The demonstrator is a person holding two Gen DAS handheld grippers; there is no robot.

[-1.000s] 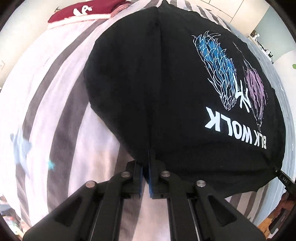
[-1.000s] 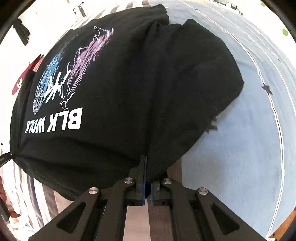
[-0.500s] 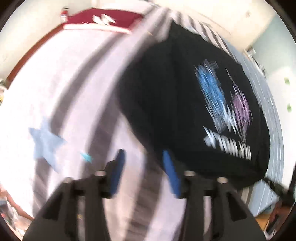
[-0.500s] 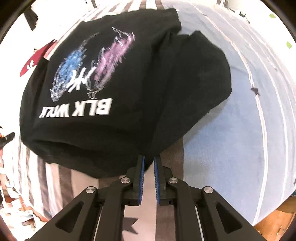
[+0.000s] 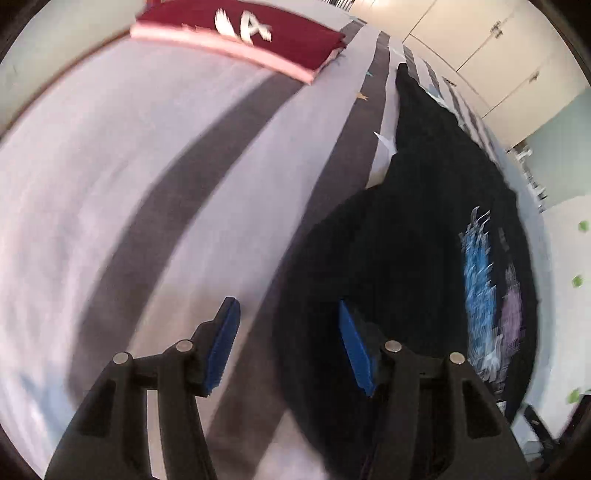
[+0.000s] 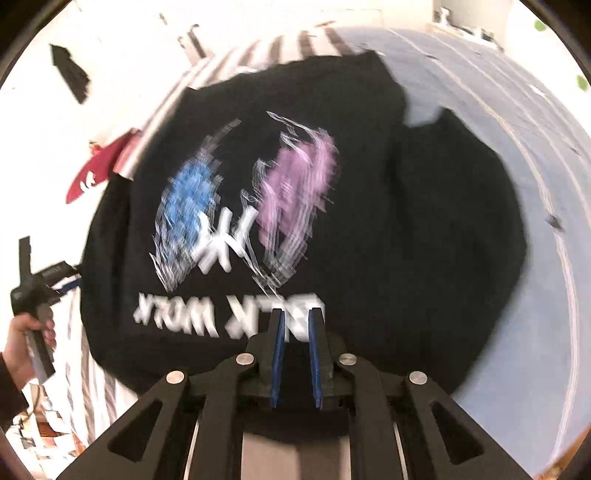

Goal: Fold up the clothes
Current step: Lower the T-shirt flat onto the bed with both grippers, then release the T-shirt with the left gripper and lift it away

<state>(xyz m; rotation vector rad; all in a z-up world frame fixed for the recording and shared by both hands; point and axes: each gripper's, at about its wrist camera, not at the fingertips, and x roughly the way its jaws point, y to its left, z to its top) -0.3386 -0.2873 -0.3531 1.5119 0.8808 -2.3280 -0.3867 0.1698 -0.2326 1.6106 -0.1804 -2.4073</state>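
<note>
Shirt (image 6: 369, 221) flat on striped bedspread (image 5: 147, 184)

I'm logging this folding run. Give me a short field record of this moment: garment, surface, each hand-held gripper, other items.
garment: black T-shirt with blue and purple print, lying on the bed
surface: striped bedsheet
left hand-held gripper: open, holding nothing, at the shirt's edge
right hand-held gripper: slightly open, empty, over the shirt's near hem
other items: folded maroon garment at the far side

A striped grey-and-white bed cover (image 5: 155, 192) spreads wide, turning pale blue (image 6: 546, 314) on one side. Cream cupboard doors (image 5: 491, 48) stand beyond. Small green shapes, perhaps stickers (image 5: 575, 281), dot a white surface.
</note>
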